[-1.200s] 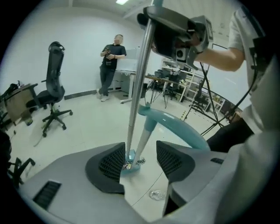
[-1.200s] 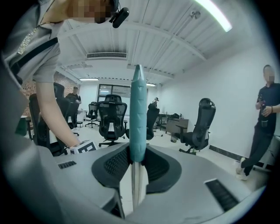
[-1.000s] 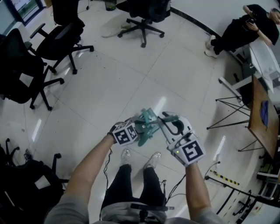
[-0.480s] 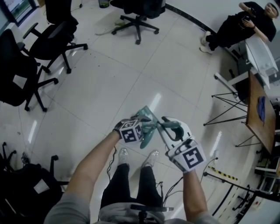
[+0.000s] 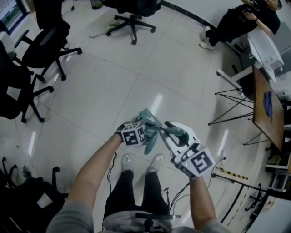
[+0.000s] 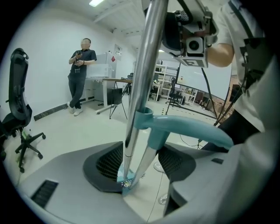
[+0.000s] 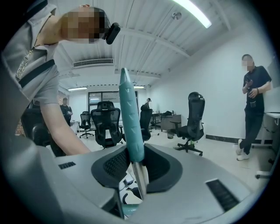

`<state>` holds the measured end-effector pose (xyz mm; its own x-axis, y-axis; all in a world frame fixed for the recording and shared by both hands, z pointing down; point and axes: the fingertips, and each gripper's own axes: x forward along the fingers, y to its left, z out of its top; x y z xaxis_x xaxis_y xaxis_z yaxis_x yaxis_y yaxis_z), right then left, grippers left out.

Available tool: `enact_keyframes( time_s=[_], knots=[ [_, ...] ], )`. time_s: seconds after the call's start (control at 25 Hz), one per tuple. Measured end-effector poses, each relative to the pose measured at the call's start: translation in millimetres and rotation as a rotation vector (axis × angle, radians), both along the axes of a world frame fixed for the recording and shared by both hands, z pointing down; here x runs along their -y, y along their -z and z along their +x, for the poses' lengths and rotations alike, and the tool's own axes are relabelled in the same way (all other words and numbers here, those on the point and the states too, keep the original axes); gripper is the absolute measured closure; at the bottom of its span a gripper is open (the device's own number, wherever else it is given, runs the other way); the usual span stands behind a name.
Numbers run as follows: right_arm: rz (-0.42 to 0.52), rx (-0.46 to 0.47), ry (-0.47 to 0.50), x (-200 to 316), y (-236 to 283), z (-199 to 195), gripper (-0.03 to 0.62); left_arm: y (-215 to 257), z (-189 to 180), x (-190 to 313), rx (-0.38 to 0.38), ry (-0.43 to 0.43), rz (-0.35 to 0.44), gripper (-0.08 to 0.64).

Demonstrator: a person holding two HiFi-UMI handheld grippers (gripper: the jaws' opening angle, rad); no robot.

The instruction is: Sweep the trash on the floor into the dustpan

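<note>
right gripper [image 7: 131, 175] pinches the teal broom handle [image 7: 130, 118], steadying it for a fresh hold. left gripper [image 6: 141, 173], jaws spread wide and just narrowing, brackets the metal pole [image 6: 146, 65] and teal clip [image 6: 175, 127], apparently unclamped, well above the floor [image 5: 113, 82].

This is an open-plan office that looks to double as a lab. Black swivel chairs [image 5: 45, 38] stand about on a pale tiled floor [image 5: 136, 77]. A wooden worktop [image 5: 268, 127] on thin metal legs lines one side. Metal shelving racks [image 6: 162, 79] fill the far end, and strip lights [image 7: 192, 13] run along the exposed ceiling.
</note>
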<state>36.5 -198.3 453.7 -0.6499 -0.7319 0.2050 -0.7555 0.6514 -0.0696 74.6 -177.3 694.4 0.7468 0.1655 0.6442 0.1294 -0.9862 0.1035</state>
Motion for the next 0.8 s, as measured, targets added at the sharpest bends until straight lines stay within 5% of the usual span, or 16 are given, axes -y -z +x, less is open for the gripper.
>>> enact_keyframes(
  time_s=[0.44, 0.8],
  knots=[
    [-0.029, 0.038, -0.009, 0.9, -0.6, 5.1, 0.495, -0.2, 2.8, -1.3, -0.011, -0.012, -0.011, 0.320],
    [-0.041, 0.028, -0.008, -3.8, -2.4, 0.9, 0.495, -1.4, -4.8, 0.1, 0.005, 0.039, -0.095, 0.350]
  ],
)
